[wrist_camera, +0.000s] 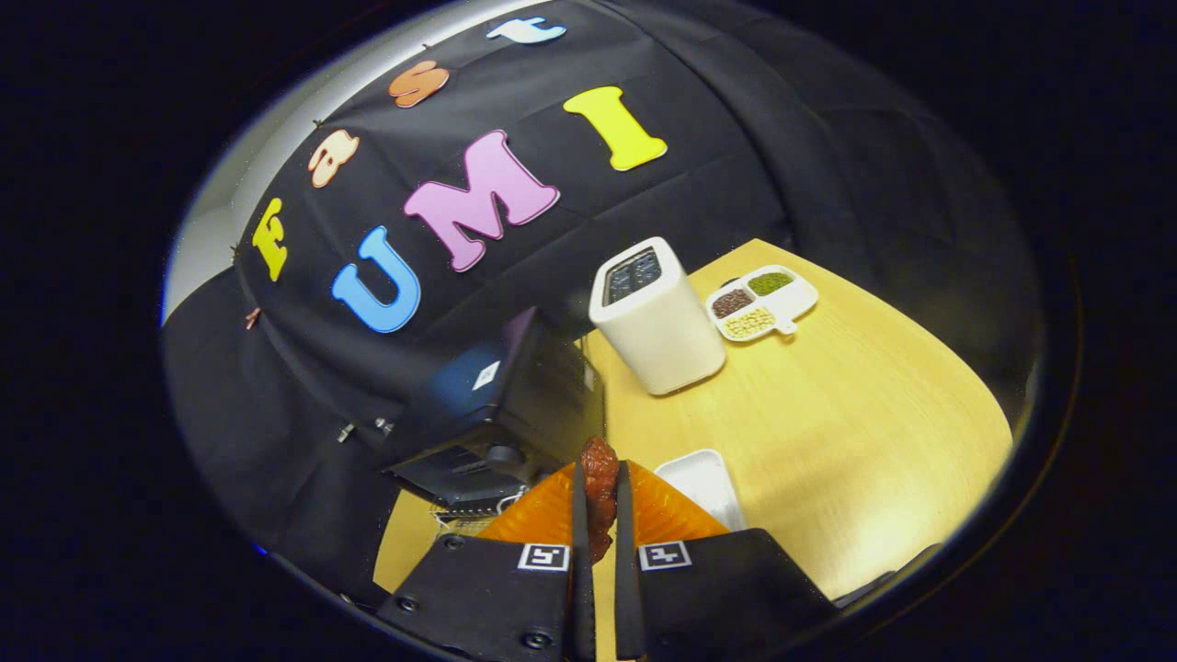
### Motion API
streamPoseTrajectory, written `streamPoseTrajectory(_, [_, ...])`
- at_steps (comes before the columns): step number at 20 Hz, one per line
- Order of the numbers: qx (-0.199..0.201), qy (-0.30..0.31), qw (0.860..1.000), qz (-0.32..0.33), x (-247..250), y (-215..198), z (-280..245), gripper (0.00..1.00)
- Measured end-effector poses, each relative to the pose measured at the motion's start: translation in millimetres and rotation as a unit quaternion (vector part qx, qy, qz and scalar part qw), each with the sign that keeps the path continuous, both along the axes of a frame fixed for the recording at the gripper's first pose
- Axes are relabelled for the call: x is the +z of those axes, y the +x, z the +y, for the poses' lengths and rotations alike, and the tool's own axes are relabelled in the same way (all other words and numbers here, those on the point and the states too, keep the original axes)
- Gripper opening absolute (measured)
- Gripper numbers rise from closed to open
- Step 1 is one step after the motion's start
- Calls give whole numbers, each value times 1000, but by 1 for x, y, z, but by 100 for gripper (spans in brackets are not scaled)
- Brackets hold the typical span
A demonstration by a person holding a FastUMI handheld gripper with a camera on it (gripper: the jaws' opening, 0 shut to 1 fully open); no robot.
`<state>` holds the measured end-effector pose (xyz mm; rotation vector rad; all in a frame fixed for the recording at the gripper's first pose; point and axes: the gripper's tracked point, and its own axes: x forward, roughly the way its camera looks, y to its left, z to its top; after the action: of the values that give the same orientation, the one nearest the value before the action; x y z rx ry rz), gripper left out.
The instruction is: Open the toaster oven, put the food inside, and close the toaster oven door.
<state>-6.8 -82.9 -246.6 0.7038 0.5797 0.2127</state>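
My gripper (601, 471) is shut on a reddish-brown piece of food (599, 496), which stands up between the two fingers and pokes out past their tips. The black toaster oven (529, 391) sits just ahead and to the left of the fingers, on the wooden table (828, 441). Its door (460, 478) appears to hang open at the front, with a wire rack (469, 521) showing below it. The inside of the oven is too dark to make out.
A white rectangular plate (706, 485) lies just right of the fingers. Beyond it stand a tall white slot toaster (657, 322) and a white divided dish (761, 303) of beans and grains. The booth's black cloth wall hangs behind the oven.
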Motion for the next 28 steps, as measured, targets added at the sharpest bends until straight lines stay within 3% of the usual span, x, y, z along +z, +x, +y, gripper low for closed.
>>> streamPoseTrajectory(7, [44, 18, 999, -21, 23, -16, 108, 13])
streamPoseTrajectory(13, [66, 42, 997, -23, 23, -7, 205, 13])
streamPoseTrajectory(19, [49, 76, 996, -6, 1, 23, 260, 13])
streamPoseTrajectory(28, [5, 95, 995, -10, -33, 78, 275, 13])
